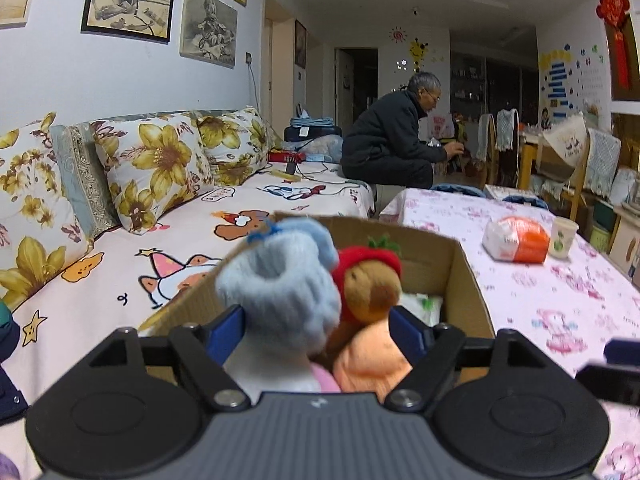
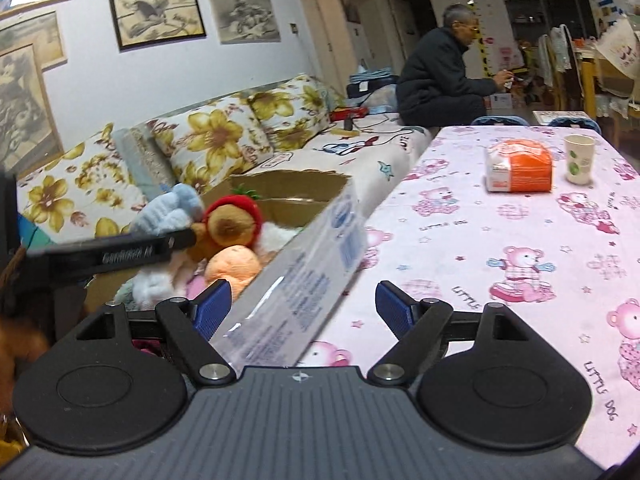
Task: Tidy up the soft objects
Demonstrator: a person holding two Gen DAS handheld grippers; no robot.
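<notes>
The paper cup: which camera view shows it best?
The right wrist view: the paper cup stands sharp and whole on the table, beside the orange pack. The left wrist view shows it smaller and blurred.

The pink tablecloth (image 2: 500, 216) carries the words "LITTLE DOG" printed again and again among its teddy bears, clearest at about four o'clock in the right wrist view. At nine o'clock there, the black arm of the left gripper (image 2: 120, 256) bears embossed lettering too blurred to read. The blue print on the cardboard box's flap (image 2: 320, 256) is likewise unreadable.
</notes>
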